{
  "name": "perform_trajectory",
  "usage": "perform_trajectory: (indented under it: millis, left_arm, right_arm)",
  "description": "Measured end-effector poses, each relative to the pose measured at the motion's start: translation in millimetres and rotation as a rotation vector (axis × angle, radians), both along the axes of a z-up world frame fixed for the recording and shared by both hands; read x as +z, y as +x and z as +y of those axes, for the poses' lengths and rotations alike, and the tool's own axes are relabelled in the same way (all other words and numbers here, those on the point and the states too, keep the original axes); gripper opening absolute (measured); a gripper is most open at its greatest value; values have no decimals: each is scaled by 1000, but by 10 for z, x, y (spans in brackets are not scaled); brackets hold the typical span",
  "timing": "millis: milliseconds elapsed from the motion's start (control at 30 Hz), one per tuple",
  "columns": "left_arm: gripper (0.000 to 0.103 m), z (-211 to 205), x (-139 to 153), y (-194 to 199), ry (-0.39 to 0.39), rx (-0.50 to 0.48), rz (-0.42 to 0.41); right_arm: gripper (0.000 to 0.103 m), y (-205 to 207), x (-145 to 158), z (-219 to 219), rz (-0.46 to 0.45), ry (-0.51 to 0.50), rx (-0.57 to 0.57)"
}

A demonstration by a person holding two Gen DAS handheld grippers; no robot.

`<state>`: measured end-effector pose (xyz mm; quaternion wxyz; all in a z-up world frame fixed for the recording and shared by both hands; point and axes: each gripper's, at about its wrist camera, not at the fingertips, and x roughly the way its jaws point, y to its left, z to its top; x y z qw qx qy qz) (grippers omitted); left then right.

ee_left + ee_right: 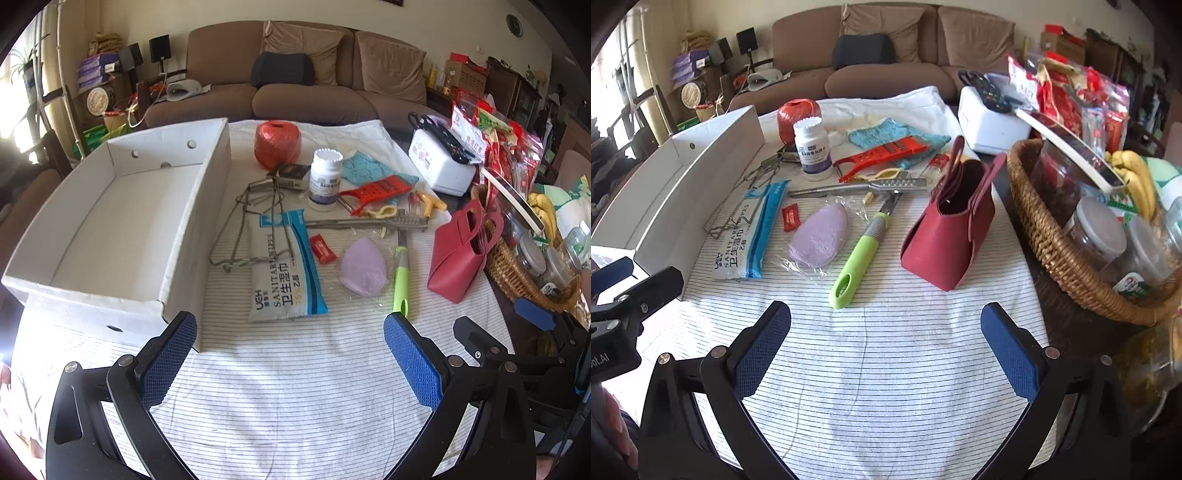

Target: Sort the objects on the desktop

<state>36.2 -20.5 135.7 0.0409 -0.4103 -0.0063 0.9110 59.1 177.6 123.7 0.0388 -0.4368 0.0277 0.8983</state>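
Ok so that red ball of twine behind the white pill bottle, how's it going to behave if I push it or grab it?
The red ball of twine is round, so a push will probably roll it across the striped cloth. Its wound strands look glossy, so the pads may slip or snag a loop. It likely gives a little when squeezed and seems light.
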Motion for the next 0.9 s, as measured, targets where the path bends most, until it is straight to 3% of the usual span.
perform_trajectory:
  millis: [367, 900]
  left_arm:
    - [103, -367, 511, -64, -7, 41, 49]
    - [103, -791, 543, -353, -51, 73, 52]
  right_arm:
    - [103, -76, 585, -172, 74, 10, 14]
    - [103, -453, 658, -514, 68, -18, 33]
